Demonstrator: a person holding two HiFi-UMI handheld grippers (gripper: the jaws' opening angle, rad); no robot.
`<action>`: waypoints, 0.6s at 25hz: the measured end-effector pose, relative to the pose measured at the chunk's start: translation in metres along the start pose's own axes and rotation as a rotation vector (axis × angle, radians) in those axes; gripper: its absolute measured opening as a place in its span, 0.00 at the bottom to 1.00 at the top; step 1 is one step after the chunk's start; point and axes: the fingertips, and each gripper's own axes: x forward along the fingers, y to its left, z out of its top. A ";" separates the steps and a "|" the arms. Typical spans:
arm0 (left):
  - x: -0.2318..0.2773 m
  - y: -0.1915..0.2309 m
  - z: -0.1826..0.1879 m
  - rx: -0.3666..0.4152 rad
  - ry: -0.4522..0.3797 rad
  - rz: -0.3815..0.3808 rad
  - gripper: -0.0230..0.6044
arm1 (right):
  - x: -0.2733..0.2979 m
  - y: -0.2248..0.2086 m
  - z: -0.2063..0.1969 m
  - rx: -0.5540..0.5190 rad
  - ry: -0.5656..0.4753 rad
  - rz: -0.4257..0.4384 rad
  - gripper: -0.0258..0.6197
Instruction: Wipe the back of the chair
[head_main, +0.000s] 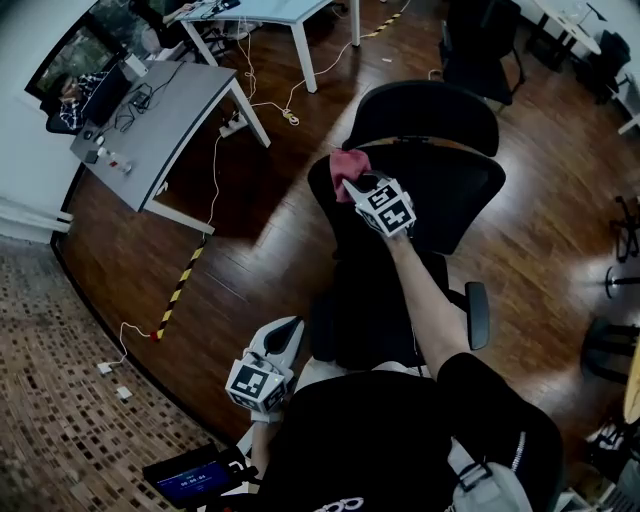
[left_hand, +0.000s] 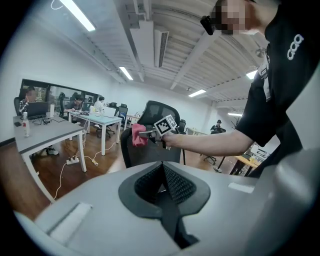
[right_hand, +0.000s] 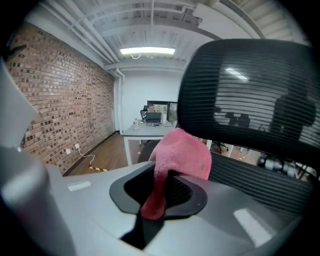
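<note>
Nearest me, my left hand-held gripper (head_main: 284, 340) hangs low by my hip, just left of the chair (head_main: 350, 310). Its own view shows the jaws pressed together with nothing between them.

Farther out, my right arm stretches over the seat. The right hand-held gripper (right_hand: 161, 186) is clenched on a pink cloth (right_hand: 183, 152), with a fold bunched up above the jaws. Only the right gripper view shows that pinch. The head view shows where it sits: at the upper left edge of the black mesh chair back (head_main: 455, 190), just under the headrest (head_main: 425, 112). I cannot tell whether cloth touches mesh. The left gripper view shows the cloth side-on against the chair.

Beyond, far left, a grey desk (head_main: 175, 105) stands on the wood floor (head_main: 290, 190).
</note>
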 end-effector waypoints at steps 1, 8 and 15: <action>0.005 -0.004 0.001 0.005 0.002 -0.013 0.02 | -0.007 -0.009 -0.004 0.008 0.001 -0.015 0.11; 0.049 -0.039 0.014 0.034 0.027 -0.122 0.02 | -0.079 -0.088 -0.046 0.081 0.022 -0.167 0.11; 0.085 -0.077 0.026 0.070 0.054 -0.227 0.02 | -0.168 -0.173 -0.092 0.161 0.049 -0.341 0.11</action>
